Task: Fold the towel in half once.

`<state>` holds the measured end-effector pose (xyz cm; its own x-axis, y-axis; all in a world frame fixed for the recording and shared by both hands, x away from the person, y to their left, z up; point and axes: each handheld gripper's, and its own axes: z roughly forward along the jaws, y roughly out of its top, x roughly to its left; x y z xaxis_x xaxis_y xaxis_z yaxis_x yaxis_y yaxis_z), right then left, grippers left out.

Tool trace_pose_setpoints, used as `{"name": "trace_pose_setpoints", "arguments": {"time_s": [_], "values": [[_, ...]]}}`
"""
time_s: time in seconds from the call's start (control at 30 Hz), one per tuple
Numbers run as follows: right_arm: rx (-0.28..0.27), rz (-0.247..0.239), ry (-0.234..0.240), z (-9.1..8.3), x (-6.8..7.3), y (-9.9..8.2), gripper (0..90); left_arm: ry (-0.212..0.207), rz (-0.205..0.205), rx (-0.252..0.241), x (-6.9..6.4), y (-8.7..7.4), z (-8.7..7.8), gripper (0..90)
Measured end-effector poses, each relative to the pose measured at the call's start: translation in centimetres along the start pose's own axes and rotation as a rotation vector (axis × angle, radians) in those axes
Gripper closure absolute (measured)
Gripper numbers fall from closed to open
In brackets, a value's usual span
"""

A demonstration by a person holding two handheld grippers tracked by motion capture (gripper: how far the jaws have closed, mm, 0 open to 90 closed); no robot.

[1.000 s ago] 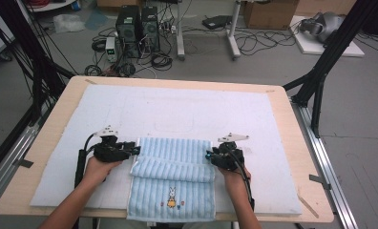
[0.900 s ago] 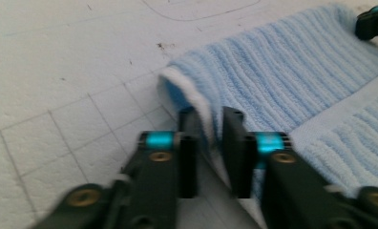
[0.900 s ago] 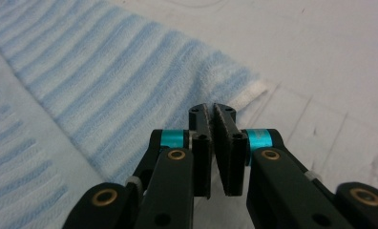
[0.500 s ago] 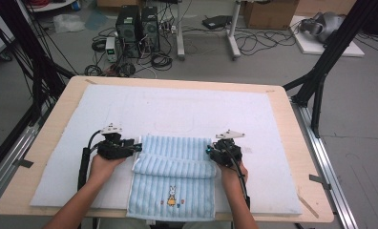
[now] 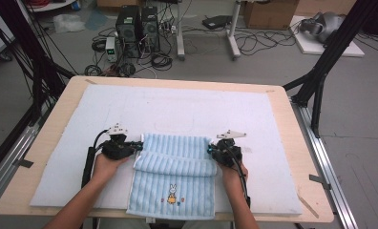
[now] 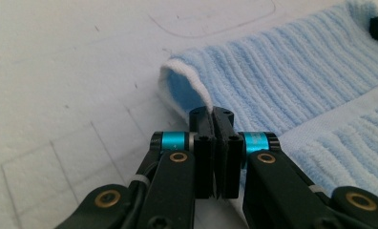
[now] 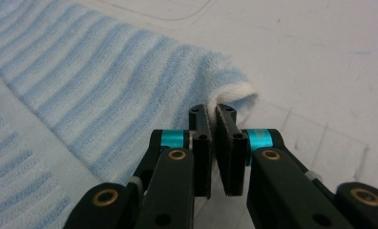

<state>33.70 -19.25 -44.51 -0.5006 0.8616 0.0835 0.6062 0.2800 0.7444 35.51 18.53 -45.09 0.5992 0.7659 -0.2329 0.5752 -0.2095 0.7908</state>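
Observation:
A light blue striped towel (image 5: 173, 179) with a small bunny picture lies on the white mat, its far part folded back toward the person. My left gripper (image 5: 138, 145) is at the left end of that fold. Its jaws have just been closing and now stand shut (image 6: 212, 114) on the towel's white hem (image 6: 177, 102). At the right end of the fold sits my right gripper (image 5: 210, 150). Its jaws have also just been closing, and they pinch (image 7: 212, 110) the hem (image 7: 235, 95) of the towel (image 7: 106, 71).
The white mat (image 5: 192, 109) covers most of the wooden table (image 5: 58, 95). Black frame legs (image 5: 320, 76) stand at both far corners. Computer towers (image 5: 137, 24) and cables lie on the floor beyond the table.
Both grippers have edged slightly toward the far side along the towel's fold ends. The towel's fold looks the same.

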Motion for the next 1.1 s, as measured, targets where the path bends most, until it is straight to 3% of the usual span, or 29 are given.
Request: {"name": "trace_pose_setpoints", "arguments": {"time_s": [0.1,0.23,0.37,0.43,0.47,0.53,0.63,0.87,0.93,1.0,1.1], "values": [[-0.011,0.003,-0.02,0.5,-0.6,0.7,85.6,0.002,-0.017,-0.02,0.6,0.9,0.8,87.0],[-0.006,-0.002,-0.027,1.6,-1.8,1.9,85.6,0.006,0.02,-0.012,1.5,2.3,1.8,87.0],[-0.015,-0.007,-0.044,2.5,-2.4,2.9,85.6,0.014,0.003,-0.006,2.4,3.0,2.9,87.0],[-0.015,-0.012,-0.061,2.9,-2.5,3.3,85.6,0.02,-0.017,-0.053,2.6,3.2,3.1,86.9],[-0.023,-0.016,-0.067,3.0,-2.7,3.6,85.6,0.016,-0.019,-0.051,2.8,3.3,3.2,86.9],[-0.029,-0.013,-0.078,3.1,-3.0,4.1,85.5,0.014,-0.003,-0.043,3.0,3.7,3.6,86.9],[-0.044,-0.015,-0.092,3.3,-3.5,5.2,85.5,0.02,-0.003,-0.081,3.3,4.5,3.9,86.9],[-0.015,0.005,-0.104,4.6,-4.4,5.6,85.3,0.026,0.027,-0.061,3.9,4.9,5.0,86.1],[-0.009,0.011,-0.104,4.8,-4.5,5.5,83.5,0.048,0.025,-0.064,4.1,5.0,4.8,75.8],[-0.024,0.031,-0.106,4.6,-4.6,5.5,71.8,0.053,-0.001,-0.075,4.3,5.1,4.3,65.9],[-0.058,0.043,-0.092,3.8,-4.8,5.5,62.5,0.028,-0.01,-0.11,4.4,5.3,3.6,58.6]]}}
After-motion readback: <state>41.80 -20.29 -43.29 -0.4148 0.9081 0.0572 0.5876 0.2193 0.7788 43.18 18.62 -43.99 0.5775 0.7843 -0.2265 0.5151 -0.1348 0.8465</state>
